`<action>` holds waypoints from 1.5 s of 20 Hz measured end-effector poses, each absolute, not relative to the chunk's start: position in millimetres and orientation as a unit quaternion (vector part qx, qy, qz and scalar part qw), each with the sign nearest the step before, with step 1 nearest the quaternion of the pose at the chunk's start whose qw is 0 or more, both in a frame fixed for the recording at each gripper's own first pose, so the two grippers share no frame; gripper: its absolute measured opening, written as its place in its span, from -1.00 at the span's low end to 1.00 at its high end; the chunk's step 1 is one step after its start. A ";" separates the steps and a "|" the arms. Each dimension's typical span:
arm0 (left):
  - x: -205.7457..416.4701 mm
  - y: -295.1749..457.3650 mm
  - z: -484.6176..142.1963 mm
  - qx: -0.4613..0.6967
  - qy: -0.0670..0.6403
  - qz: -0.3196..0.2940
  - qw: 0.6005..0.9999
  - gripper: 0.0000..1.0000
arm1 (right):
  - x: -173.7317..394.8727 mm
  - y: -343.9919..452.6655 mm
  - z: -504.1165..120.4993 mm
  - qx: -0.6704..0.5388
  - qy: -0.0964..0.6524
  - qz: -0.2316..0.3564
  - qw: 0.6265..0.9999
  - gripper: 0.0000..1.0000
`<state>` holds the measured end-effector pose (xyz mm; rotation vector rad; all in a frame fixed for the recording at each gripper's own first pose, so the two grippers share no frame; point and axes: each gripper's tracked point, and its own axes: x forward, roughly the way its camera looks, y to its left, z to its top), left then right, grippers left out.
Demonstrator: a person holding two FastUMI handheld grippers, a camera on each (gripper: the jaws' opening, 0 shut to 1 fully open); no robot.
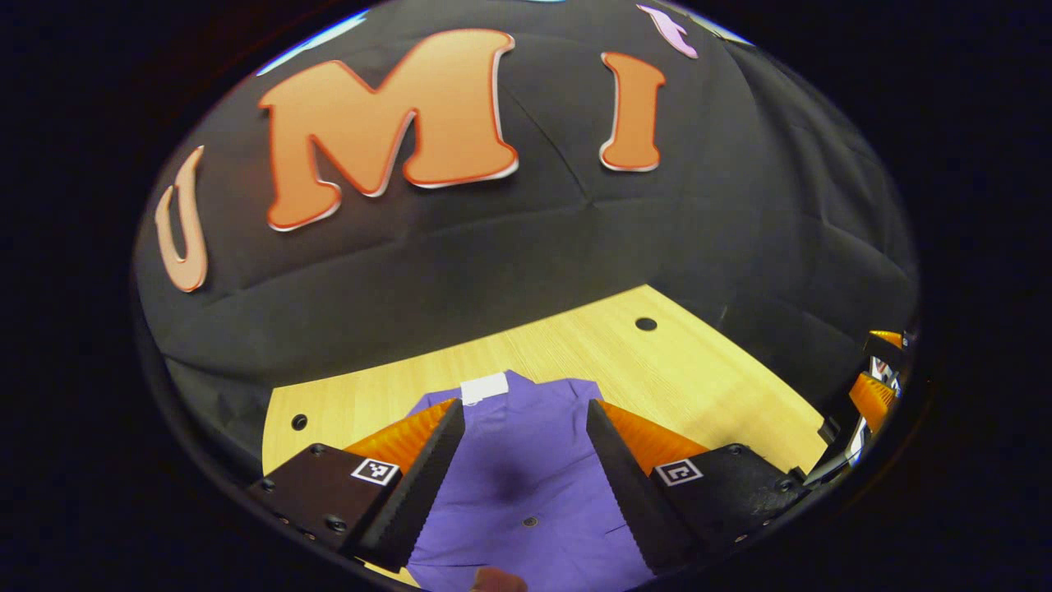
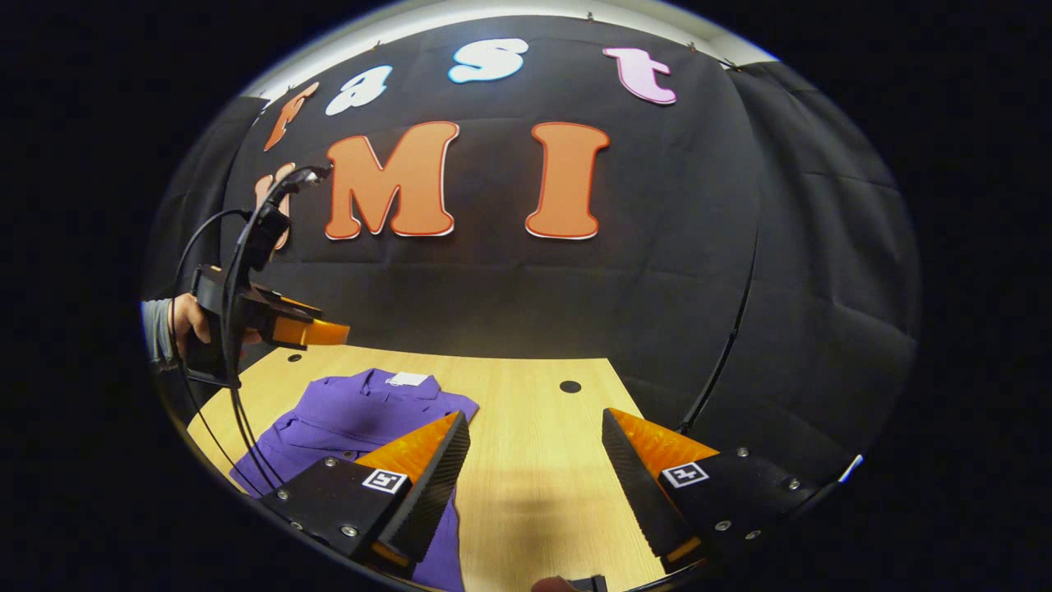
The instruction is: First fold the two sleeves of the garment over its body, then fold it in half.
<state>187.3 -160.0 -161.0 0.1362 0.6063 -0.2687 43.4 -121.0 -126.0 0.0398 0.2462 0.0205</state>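
Note:
A purple button-up garment [image 1: 526,469] lies flat on the wooden table [image 1: 699,378], its collar with a white tag [image 1: 483,387] pointing to the far side. My left gripper [image 1: 526,448] hovers above the garment's middle, open, with nothing between its fingers. In the right gripper view the same garment [image 2: 345,419] lies at the left, with its sleeves folded in over the body. My right gripper [image 2: 534,469] is open over bare table just right of the garment. The left gripper [image 2: 316,330], held by a hand, hangs above the garment's far left.
The table has small round holes [image 1: 646,324] [image 2: 569,386] in its top. Black cloth walls close the booth behind and to the right of the table. Bare tabletop [image 2: 534,427] stretches right of the garment. The right gripper [image 1: 875,386] shows at the right edge of the left gripper view.

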 end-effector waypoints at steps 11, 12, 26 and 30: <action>109.1 -30.5 -16.1 0.060 0.047 0.007 0.997 0.96 | 58.7 -44.4 -84.2 -0.016 0.058 0.066 0.996 0.93; 99.6 -19.9 -6.2 0.057 0.030 0.019 0.998 0.94 | 58.6 -38.6 -78.5 -0.012 0.047 0.069 0.996 0.92; -18.2 63.5 -117.6 0.070 0.168 0.064 0.981 0.94 | 27.7 -29.2 -178.0 -0.012 0.204 0.052 0.978 0.92; -47.7 73.0 -206.1 0.069 0.307 0.047 0.948 0.93 | 5.1 -28.3 -242.9 -0.011 0.294 0.056 0.954 0.93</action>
